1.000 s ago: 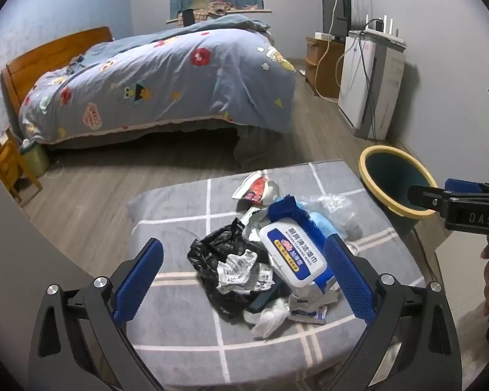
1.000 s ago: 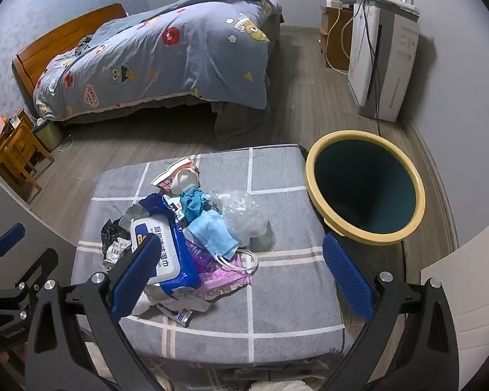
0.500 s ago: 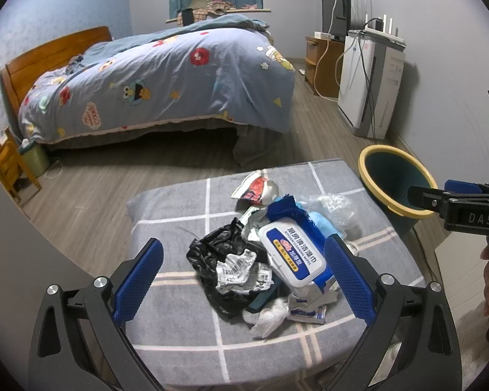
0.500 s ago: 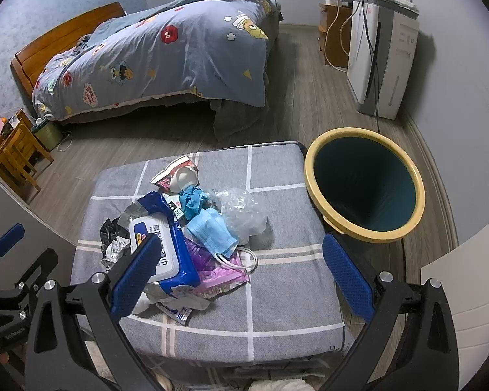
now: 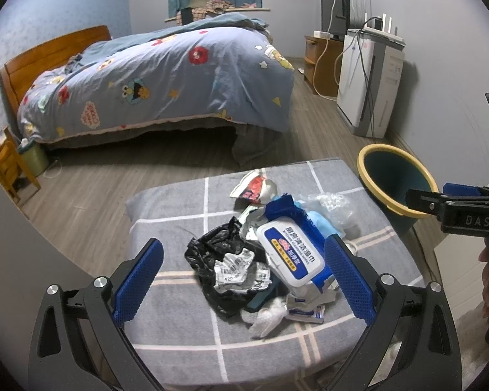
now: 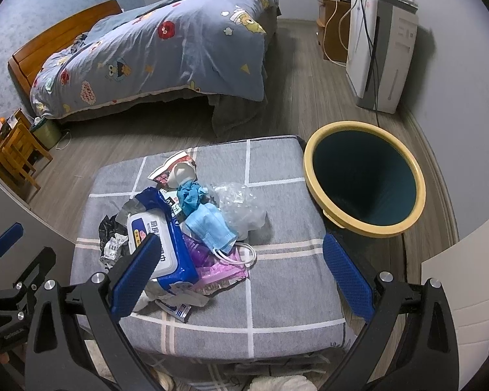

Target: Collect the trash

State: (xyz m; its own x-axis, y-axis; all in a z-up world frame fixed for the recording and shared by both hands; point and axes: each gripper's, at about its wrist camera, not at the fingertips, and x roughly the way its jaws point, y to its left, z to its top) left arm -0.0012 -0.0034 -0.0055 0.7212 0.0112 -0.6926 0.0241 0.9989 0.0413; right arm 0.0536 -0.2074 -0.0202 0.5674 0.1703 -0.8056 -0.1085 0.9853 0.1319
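- Trash pile (image 5: 270, 254): loose heap at centre frame in the left wrist view, lying on a grey checked cushion (image 5: 185, 332); nothing lifted yet.
- Left gripper (image 5: 243, 280): jaws spread wide, nothing held, poised above the near side of the heap; its blue pads frame the black plastic bag (image 5: 208, 254) and the crumpled receipt (image 5: 241, 268).
- Right gripper (image 6: 241, 277): jaws likewise spread and empty, lower centre of the right wrist view, over the cushion's near right part.
- Wet-wipe pack (image 5: 290, 257): blue and white, largest item, resting on top of the heap, just right of the receipt.
- Face mask (image 6: 210, 228): light blue, lying against a clear plastic bag (image 6: 241, 208); its ear loop trails over a purple wrapper (image 6: 218, 267).
- Snack wrapper (image 6: 171, 171): red and white, at the heap's far edge, toward upper centre.
- Small items: white tissue wad (image 5: 267, 317) and sachet (image 5: 304, 311) at the near edge.
- Bin (image 6: 365, 179): yellow rim, dark inside, on the floor just beside the cushion's right edge; looks empty.
- Handling note: judged best to take the top piece first, the wipe pack, closing across its narrow width so that nothing beneath is dragged; soft film and paper want a deep pinch; the right gripper is nearer the bin for drops.
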